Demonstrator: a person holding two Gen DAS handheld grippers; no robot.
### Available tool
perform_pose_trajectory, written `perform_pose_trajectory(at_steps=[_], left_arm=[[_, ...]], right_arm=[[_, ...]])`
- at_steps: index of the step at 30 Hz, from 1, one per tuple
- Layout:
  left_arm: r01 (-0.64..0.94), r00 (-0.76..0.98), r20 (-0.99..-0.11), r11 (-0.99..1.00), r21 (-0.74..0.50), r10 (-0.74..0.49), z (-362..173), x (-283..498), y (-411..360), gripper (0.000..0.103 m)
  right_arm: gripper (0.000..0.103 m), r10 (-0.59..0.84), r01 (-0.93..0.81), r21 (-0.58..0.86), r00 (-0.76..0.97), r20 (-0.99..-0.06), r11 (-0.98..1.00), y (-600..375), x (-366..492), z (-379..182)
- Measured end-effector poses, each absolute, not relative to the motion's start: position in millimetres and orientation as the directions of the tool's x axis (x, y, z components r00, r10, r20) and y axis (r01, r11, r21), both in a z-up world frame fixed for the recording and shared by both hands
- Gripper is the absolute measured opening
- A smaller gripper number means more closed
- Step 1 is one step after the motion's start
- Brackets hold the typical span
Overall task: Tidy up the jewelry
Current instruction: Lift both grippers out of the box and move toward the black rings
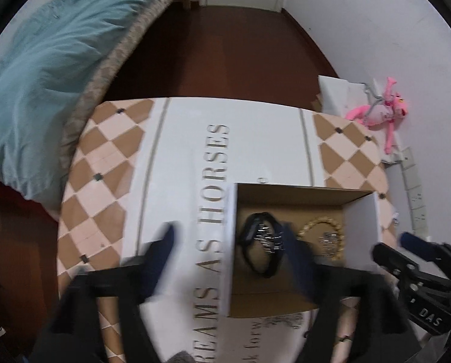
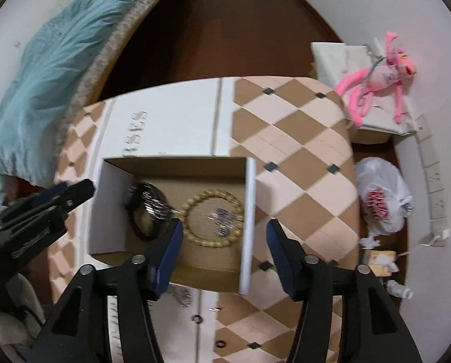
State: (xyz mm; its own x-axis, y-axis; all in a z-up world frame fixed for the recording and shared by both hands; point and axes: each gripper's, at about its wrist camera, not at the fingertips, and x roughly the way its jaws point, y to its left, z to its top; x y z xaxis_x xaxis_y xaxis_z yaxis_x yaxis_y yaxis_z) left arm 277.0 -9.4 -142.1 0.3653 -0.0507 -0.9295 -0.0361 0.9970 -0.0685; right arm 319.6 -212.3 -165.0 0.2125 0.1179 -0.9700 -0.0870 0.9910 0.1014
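An open cardboard box (image 1: 232, 242) (image 2: 249, 211) sits on the patterned table. Inside lie a black bracelet (image 1: 257, 251) (image 2: 144, 211), a gold bead bracelet (image 1: 319, 227) (image 2: 212, 214) and silver pieces (image 1: 267, 237) (image 2: 224, 219). My left gripper (image 1: 228, 248) is open and empty, straddling the box's left wall. My right gripper (image 2: 225, 242) is open and empty, straddling the box's right wall; it also shows in the left wrist view (image 1: 407, 242). The left gripper shows at the left of the right wrist view (image 2: 71, 195). Small rings (image 2: 220, 344) and a silver piece (image 2: 181, 295) lie on the table near me.
The table (image 1: 177, 139) (image 2: 301, 139) carries a checkered cloth with lettering. A bed with a teal blanket (image 1: 38, 69) stands left. A pink plush toy (image 2: 382, 75) and a white plastic bag (image 2: 382, 199) lie at the right by the wall.
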Motion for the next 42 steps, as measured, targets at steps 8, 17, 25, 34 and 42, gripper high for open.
perform_pose_trajectory(at_steps=[8,17,25,34,42], left_arm=[[-0.026,0.407,-0.913,0.999,0.024,0.033,-152.6,251.9,-10.8,0.099],[-0.039,0.435,-0.900,0.999,0.007,0.023,-154.3,227.6,-15.4,0.100],[-0.030,0.483,-0.875,0.999,0.011,0.025,-138.6,193.2,-18.3,0.100],[-0.033,0.595,-0.802,0.998,0.044,0.055,-97.1,152.6,-19.2,0.100],[-0.023,0.663,-0.748,0.999,0.029,0.037,-59.9,120.2,-22.1,0.100]], right_arm=[[0.093,-0.013,-0.040,-0.024,0.258,-0.966,0.999,-220.0,291.6,-177.3],[0.098,-0.031,-0.002,-0.033,0.287,-0.957,0.999,-227.6,269.7,-179.1],[0.098,-0.024,-0.014,-0.031,0.374,-0.927,0.999,-228.6,235.7,-150.8],[0.098,-0.032,-0.002,-0.038,0.492,-0.870,0.999,-226.6,192.1,-103.4],[0.098,-0.033,0.022,-0.025,0.573,-0.819,0.999,-230.4,157.5,-62.9]])
